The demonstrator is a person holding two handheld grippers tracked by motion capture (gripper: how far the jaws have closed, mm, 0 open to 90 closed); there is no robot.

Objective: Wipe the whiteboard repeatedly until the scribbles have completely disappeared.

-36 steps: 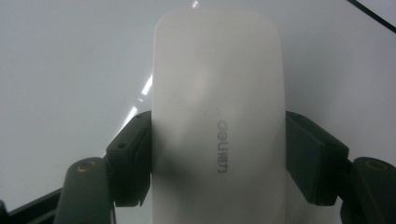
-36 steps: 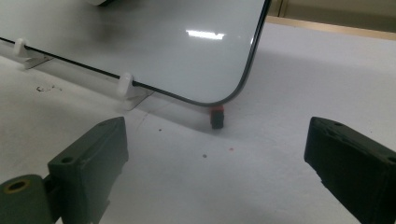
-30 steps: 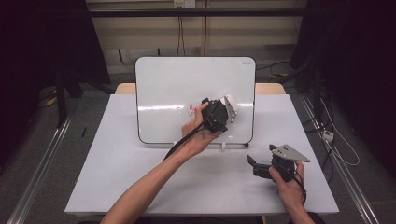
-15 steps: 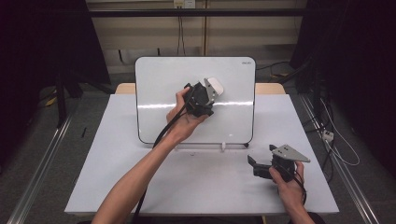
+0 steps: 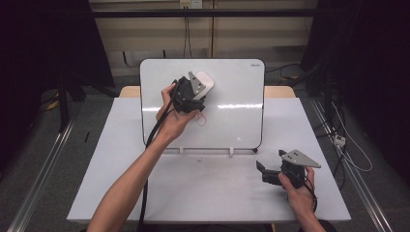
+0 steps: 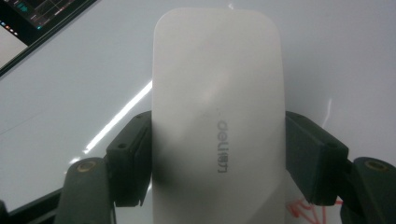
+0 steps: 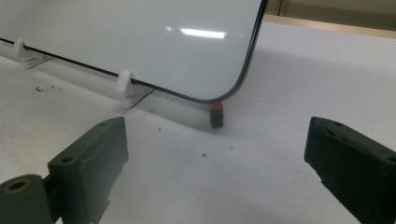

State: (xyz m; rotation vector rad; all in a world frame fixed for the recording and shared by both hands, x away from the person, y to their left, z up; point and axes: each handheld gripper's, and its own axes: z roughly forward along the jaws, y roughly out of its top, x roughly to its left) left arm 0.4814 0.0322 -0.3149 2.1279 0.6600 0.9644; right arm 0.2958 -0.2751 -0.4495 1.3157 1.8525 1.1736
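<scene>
A white whiteboard (image 5: 237, 87) stands upright on the table. My left gripper (image 5: 199, 88) is shut on a white eraser (image 5: 206, 80) and holds it flat against the upper left part of the board. In the left gripper view both black pads (image 6: 133, 158) press the sides of the eraser (image 6: 217, 93), which bears grey lettering. A small red scribble (image 5: 201, 119) shows on the board just below the left hand, and also as a red scribble (image 6: 308, 207) beside the right jaw. My right gripper (image 5: 265, 171) rests on the table at the lower right, open (image 7: 215, 158) with nothing between its jaws.
The board (image 7: 140, 37) sits in white clips (image 7: 123, 83) on the white table (image 5: 212, 193). A small red-and-black piece (image 7: 217, 114) lies under the board's lower right corner. A black cable (image 5: 145, 193) trails under the left forearm. A screen corner (image 6: 28, 18) is seen past the board.
The left gripper has carried the eraser up and to the left across the board, from its lower middle to its upper left. The right gripper has not moved.
</scene>
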